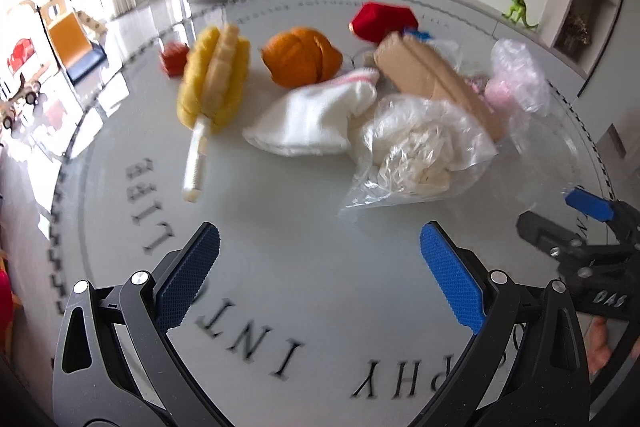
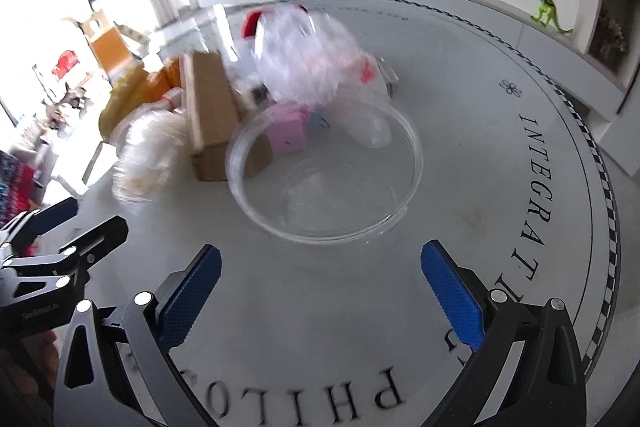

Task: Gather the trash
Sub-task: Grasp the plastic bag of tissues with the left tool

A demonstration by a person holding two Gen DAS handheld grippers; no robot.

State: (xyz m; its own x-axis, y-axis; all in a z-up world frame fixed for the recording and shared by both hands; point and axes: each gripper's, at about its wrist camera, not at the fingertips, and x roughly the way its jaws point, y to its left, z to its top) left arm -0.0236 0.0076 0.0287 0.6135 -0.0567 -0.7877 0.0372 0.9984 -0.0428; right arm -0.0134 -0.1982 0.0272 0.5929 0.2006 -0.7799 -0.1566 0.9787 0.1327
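Note:
Trash lies in a loose pile on a round glass table [image 1: 304,239]. In the left wrist view I see a clear plastic bag with white stuffing [image 1: 416,151], a white cloth [image 1: 316,115], a brown cardboard piece [image 1: 436,75], orange peel [image 1: 302,57], a yellow brush-like item [image 1: 212,83], a red object [image 1: 382,19] and crumpled clear plastic [image 1: 520,75]. My left gripper [image 1: 320,267] is open and empty, short of the bag. In the right wrist view a clear round plastic bowl [image 2: 324,175] stands just ahead of my open, empty right gripper [image 2: 320,279]. A pink box [image 2: 288,129] sits behind the bowl.
The right gripper [image 1: 580,227] shows at the right edge of the left wrist view; the left gripper [image 2: 68,247] shows at the left edge of the right wrist view. A green toy dinosaur [image 2: 548,3] stands on a ledge beyond the table. Toys and furniture lie on the floor at left.

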